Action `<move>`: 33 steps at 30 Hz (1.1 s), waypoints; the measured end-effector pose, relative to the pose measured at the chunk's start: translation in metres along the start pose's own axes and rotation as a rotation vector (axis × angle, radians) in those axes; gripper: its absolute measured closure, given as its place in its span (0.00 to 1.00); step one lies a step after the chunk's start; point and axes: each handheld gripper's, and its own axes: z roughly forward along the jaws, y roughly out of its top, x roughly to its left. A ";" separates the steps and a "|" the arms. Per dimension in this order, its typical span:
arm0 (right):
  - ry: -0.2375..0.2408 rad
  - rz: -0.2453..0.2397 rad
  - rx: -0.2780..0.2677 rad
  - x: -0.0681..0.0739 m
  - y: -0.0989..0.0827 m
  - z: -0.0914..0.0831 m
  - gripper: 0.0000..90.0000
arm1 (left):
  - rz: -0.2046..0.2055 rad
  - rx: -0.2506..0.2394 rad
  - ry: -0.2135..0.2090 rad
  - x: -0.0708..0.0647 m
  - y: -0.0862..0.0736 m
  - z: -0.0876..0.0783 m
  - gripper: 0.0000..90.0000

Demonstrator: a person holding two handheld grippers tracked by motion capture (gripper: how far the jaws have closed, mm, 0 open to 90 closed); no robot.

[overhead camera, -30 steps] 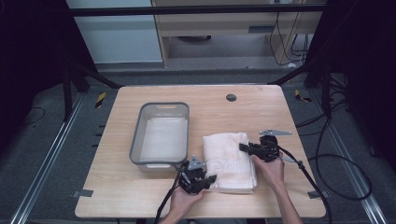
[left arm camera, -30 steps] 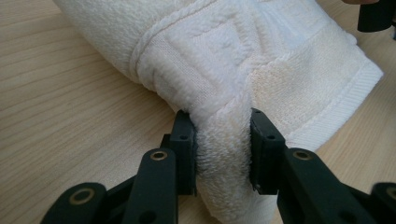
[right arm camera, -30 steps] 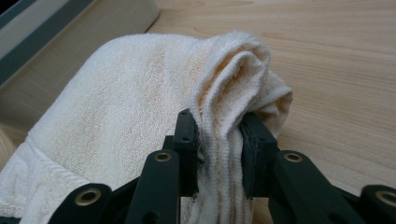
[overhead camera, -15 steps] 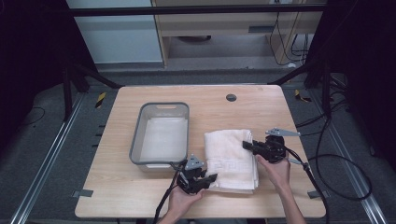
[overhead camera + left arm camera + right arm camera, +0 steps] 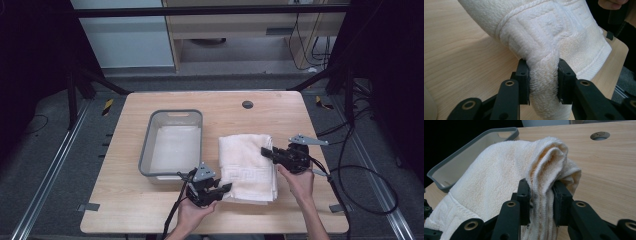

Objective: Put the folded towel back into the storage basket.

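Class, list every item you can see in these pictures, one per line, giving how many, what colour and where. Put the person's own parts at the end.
folded white terry towel: one, white, right of the tub, clamped at two edges
grey rectangular plastic tub: one, grey, left of the table's middle, open side up
light wooden table: one, pale wood, middle of the high view
round dark hole in the tabletop: one, dark, near the far edge
left tool: one, black, shut on the towel's near left corner
right tool: one, black, shut on the towel's right edge
left hand: one, near table edge, holding the left tool
right hand: one, right of the towel, holding the right tool
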 end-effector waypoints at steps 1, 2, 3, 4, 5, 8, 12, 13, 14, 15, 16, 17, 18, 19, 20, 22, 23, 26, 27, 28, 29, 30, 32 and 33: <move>0.000 -0.001 -0.004 0.001 0.001 -0.001 0.79 | 0.002 -0.004 0.000 0.000 0.001 -0.001 0.75; 0.000 -0.006 -0.013 0.002 0.003 -0.003 0.79 | 0.005 -0.008 0.000 -0.001 0.002 -0.002 0.75; 0.000 -0.009 -0.017 0.003 0.004 -0.004 0.79 | 0.003 -0.017 0.000 -0.002 0.003 -0.005 0.75; 0.000 -0.009 -0.017 0.003 0.004 -0.004 0.79 | 0.003 -0.017 0.000 -0.002 0.003 -0.005 0.75; 0.001 -0.013 -0.025 0.005 0.006 -0.005 0.79 | 0.007 -0.018 0.000 -0.002 0.004 -0.006 0.75; 0.004 -0.017 -0.033 0.006 0.008 -0.007 0.79 | 0.010 -0.030 -0.001 -0.003 0.006 -0.009 0.75; 0.004 -0.018 -0.046 0.008 0.011 -0.010 0.79 | 0.023 -0.041 0.004 -0.004 0.009 -0.013 0.75; 0.006 -0.016 -0.049 0.009 0.011 -0.010 0.79 | 0.025 -0.043 0.004 -0.005 0.010 -0.014 0.75; 0.005 -0.020 -0.050 0.009 0.012 -0.010 0.79 | 0.025 -0.046 0.005 -0.005 0.010 -0.014 0.75; 0.002 -0.023 -0.054 0.010 0.013 -0.011 0.79 | 0.024 -0.049 0.005 -0.005 0.011 -0.015 0.75; 0.001 -0.027 -0.056 0.011 0.013 -0.011 0.79 | 0.025 -0.052 0.006 -0.005 0.011 -0.016 0.75; -0.002 -0.033 -0.064 0.014 0.015 -0.012 0.79 | 0.028 -0.055 0.009 -0.005 0.012 -0.017 0.75; -0.002 -0.033 -0.064 0.014 0.015 -0.012 0.79 | 0.028 -0.057 0.010 -0.005 0.012 -0.017 0.75; -0.004 -0.038 -0.069 0.015 0.017 -0.012 0.79 | 0.028 -0.060 0.010 -0.005 0.013 -0.018 0.75; -0.004 -0.038 -0.069 0.015 0.017 -0.012 0.79 | 0.029 -0.062 0.012 -0.005 0.013 -0.019 0.75; -0.006 -0.041 -0.071 0.016 0.018 -0.012 0.79 | 0.032 -0.063 0.013 -0.005 0.014 -0.020 0.75; -0.007 -0.044 -0.072 0.017 0.018 -0.012 0.79 | 0.031 -0.065 0.014 -0.005 0.014 -0.021 0.75; -0.003 -0.041 -0.080 0.017 0.020 -0.012 0.79 | 0.033 -0.072 0.015 -0.004 0.016 -0.023 0.75; -0.007 -0.046 -0.080 0.019 0.021 -0.012 0.79 | 0.032 -0.072 0.015 -0.004 0.016 -0.023 0.75; -0.007 -0.046 -0.080 0.019 0.021 -0.012 0.79 | 0.035 -0.073 0.017 -0.004 0.017 -0.024 0.75; -0.007 -0.049 -0.083 0.020 0.022 -0.012 0.79 | 0.035 -0.077 0.019 -0.004 0.017 -0.025 0.75; -0.009 -0.056 -0.089 0.022 0.024 -0.012 0.79 | 0.033 -0.082 0.019 -0.004 0.017 -0.026 0.75; -0.012 -0.059 -0.090 0.023 0.026 -0.012 0.79 | 0.034 -0.086 0.019 -0.003 0.019 -0.028 0.75; -0.009 -0.058 -0.094 0.024 0.027 -0.012 0.79 | 0.032 -0.092 0.019 -0.003 0.020 -0.029 0.75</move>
